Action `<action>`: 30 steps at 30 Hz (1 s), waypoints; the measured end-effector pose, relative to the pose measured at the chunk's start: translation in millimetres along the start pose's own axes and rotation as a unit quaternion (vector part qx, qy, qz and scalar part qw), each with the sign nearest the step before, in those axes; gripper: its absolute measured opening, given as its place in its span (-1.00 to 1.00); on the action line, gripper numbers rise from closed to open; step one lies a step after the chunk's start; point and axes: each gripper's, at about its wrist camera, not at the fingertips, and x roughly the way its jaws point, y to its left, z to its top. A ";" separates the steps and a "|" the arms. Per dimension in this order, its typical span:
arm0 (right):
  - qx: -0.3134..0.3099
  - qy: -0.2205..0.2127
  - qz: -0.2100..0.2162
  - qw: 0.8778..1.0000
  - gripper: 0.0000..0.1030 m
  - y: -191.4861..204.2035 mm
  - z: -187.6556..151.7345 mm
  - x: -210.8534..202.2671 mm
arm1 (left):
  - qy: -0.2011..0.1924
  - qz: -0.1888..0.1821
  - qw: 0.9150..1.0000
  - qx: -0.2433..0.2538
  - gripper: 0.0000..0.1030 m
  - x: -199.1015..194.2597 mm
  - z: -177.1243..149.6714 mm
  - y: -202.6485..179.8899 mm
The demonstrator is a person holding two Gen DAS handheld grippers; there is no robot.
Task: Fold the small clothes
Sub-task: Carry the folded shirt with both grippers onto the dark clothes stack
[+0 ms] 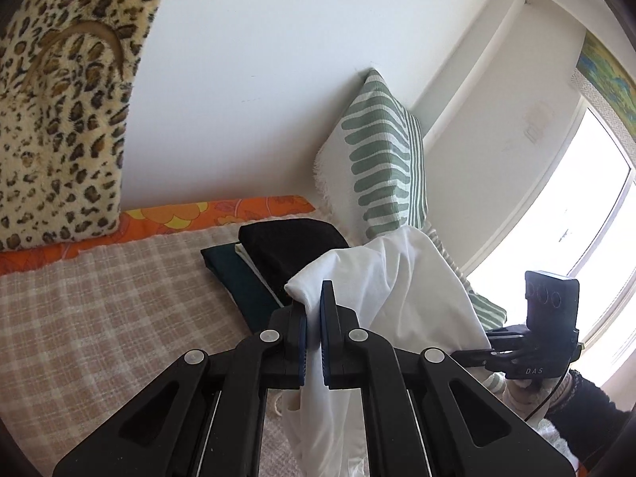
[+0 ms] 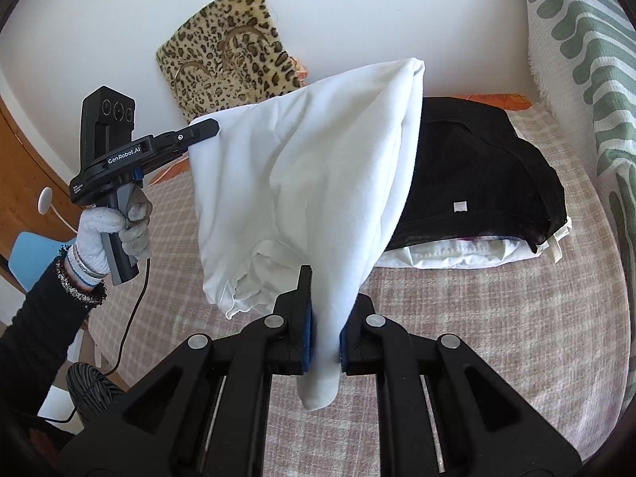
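White garment [image 2: 318, 167]: we hold it aloft, stretched between both tools above the checked bedcover [image 2: 497, 318]. Left gripper [image 1: 314, 310] and right gripper [image 2: 326, 318] each pinch one edge. Beyond them lies a folded pile [image 2: 489, 167].

The checked beige bed cover [image 2: 497, 318] lies bare along the bed's near edge. A stack of folded dark and white clothes [image 2: 489, 183] blocks its far side; a green-striped white cushion [image 1: 381, 159] and leopard-print plush cushion [image 1: 59, 119] line the wall.
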 end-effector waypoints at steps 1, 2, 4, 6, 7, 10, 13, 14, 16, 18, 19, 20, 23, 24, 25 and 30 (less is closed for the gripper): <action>-0.003 -0.004 -0.006 1.000 -0.79 -8.0 4.3 -4.1 | -0.001 -0.003 1.000 0.004 -0.92 8.8 6.0 -5.0; -0.007 -0.007 -0.009 1.000 -0.79 -17.0 11.3 -8.7 | -0.001 -0.003 1.000 0.009 -0.92 17.2 12.0 -9.8; -0.012 -0.015 -0.017 1.000 -0.79 -35.7 26.8 -17.1 | -0.004 -0.005 1.000 0.017 -0.92 33.2 24.6 -19.0; -0.019 -0.021 -0.025 0.999 -0.79 -51.8 42.3 -23.3 | -0.011 -0.006 1.000 0.020 -0.92 47.0 37.0 -24.9; -0.022 -0.024 -0.028 0.999 -0.79 -60.4 49.4 -26.0 | -0.014 -0.005 1.000 0.021 -0.92 53.8 42.9 -26.4; -0.024 -0.028 -0.038 0.999 -0.79 -85.4 69.2 -25.9 | -0.023 0.002 0.999 0.024 -0.92 75.6 55.2 -28.8; -0.020 -0.020 -0.047 0.999 -0.79 -108.1 79.9 -14.3 | -0.020 0.013 1.000 0.015 -0.92 98.2 57.6 -22.6; -0.017 -0.017 -0.049 0.998 -0.79 -114.8 81.3 -8.0 | -0.019 0.019 1.000 0.013 -0.92 104.9 56.9 -20.1; -0.015 -0.007 -0.052 0.999 -0.79 -125.8 81.1 6.9 | -0.017 0.028 0.999 0.005 -0.92 115.1 55.0 -12.2; -0.012 0.003 -0.053 0.998 -0.79 -134.5 78.2 20.8 | -0.014 0.045 0.999 -0.001 -0.93 125.6 54.1 -4.2; -0.010 0.006 -0.055 0.998 -0.79 -138.3 76.8 27.1 | -0.011 0.054 0.998 -0.002 -0.92 129.8 53.4 -0.3; -0.006 0.010 -0.059 0.998 -0.79 -142.4 74.9 32.7 | -0.007 0.064 0.998 0.000 -0.92 134.9 53.1 2.7; 0.008 0.018 -0.066 0.998 -0.79 -153.8 71.0 44.1 | 0.008 0.102 0.995 0.018 -0.92 147.8 52.8 5.6; 0.014 0.020 -0.072 0.997 -0.76 -156.9 69.8 47.0 | 0.016 0.122 0.992 0.027 -0.92 152.5 53.6 6.1; 0.017 0.022 -0.076 0.997 -0.74 -158.4 69.0 48.4 | 0.024 0.143 0.989 0.037 -0.88 156.9 54.5 5.5; 0.010 0.025 -0.129 0.991 -0.17 -156.6 66.7 47.0 | 0.021 0.202 0.978 0.041 -0.74 160.6 60.7 4.6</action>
